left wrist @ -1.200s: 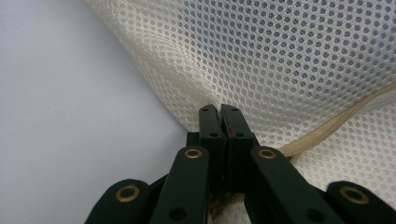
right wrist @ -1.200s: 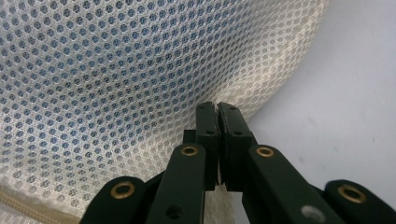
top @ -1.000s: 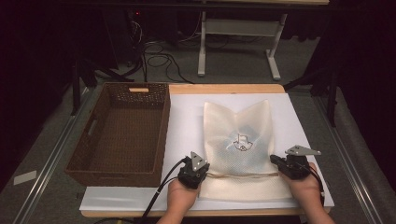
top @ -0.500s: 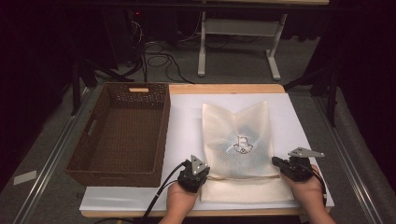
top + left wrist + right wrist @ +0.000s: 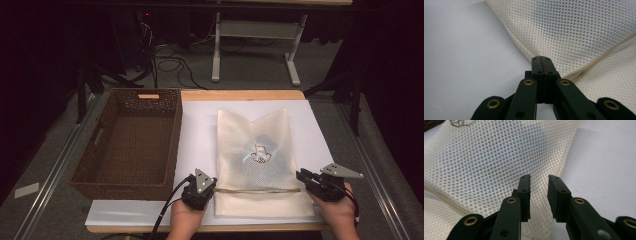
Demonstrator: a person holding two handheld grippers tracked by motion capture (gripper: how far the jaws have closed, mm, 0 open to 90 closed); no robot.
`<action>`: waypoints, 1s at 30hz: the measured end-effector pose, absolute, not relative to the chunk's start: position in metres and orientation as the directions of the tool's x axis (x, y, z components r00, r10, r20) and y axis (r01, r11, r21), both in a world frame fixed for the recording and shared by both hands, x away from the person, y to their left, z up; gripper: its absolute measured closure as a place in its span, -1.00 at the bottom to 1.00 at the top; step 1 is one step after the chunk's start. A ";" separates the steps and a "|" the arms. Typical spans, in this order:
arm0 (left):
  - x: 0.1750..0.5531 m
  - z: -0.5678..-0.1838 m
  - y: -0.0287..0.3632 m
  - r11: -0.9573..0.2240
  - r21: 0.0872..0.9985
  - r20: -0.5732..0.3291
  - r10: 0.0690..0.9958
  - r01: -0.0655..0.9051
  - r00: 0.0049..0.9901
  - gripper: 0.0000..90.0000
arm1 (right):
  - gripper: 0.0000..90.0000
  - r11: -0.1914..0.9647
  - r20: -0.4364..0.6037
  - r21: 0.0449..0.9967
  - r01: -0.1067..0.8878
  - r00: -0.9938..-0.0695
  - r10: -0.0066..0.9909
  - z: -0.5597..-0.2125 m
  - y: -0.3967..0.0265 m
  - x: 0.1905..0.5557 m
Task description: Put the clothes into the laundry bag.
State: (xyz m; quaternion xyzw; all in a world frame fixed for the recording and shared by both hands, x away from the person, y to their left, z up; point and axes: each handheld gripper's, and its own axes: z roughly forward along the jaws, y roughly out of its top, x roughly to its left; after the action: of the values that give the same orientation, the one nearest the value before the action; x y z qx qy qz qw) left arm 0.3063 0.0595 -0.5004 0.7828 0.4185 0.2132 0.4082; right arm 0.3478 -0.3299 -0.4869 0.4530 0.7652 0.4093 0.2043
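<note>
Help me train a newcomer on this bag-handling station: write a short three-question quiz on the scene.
1. True or false: the mesh bag lies inside the wicker basket.
2. How do the right gripper jaws stand? A) shut on the bag; B) apart, gripping nothing; C) shut on a cable.
3. Fill in: the left gripper jaws, at the bag's edge, are ____ (open or shut).

Key:
1. False. The bag lies on the white sheet, beside the basket.
2. B. The jaws have just been opening.
3. Shut.
</note>
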 end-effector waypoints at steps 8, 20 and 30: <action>0.316 -0.523 0.073 -0.285 0.741 -0.076 0.865 0.609 0.497 1.00 | 0.66 0.273 0.049 0.819 0.504 -0.537 0.842 -0.484 -0.323 0.344; 0.310 -0.516 0.066 -0.222 0.784 -0.180 0.812 0.579 0.555 1.00 | 0.67 0.273 0.048 0.823 0.498 -0.539 0.841 -0.482 -0.322 0.341; 0.304 -0.515 0.071 -0.266 0.763 -0.145 0.818 0.589 0.557 0.74 | 0.68 0.277 0.049 0.818 0.504 -0.540 0.840 -0.483 -0.322 0.342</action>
State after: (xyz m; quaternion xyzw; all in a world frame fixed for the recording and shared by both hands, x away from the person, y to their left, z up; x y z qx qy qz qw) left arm 0.3038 0.0710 -0.5151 0.7831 0.4493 0.1407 0.4063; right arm 0.3423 -0.3216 -0.4831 0.4349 0.7730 0.4153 0.2022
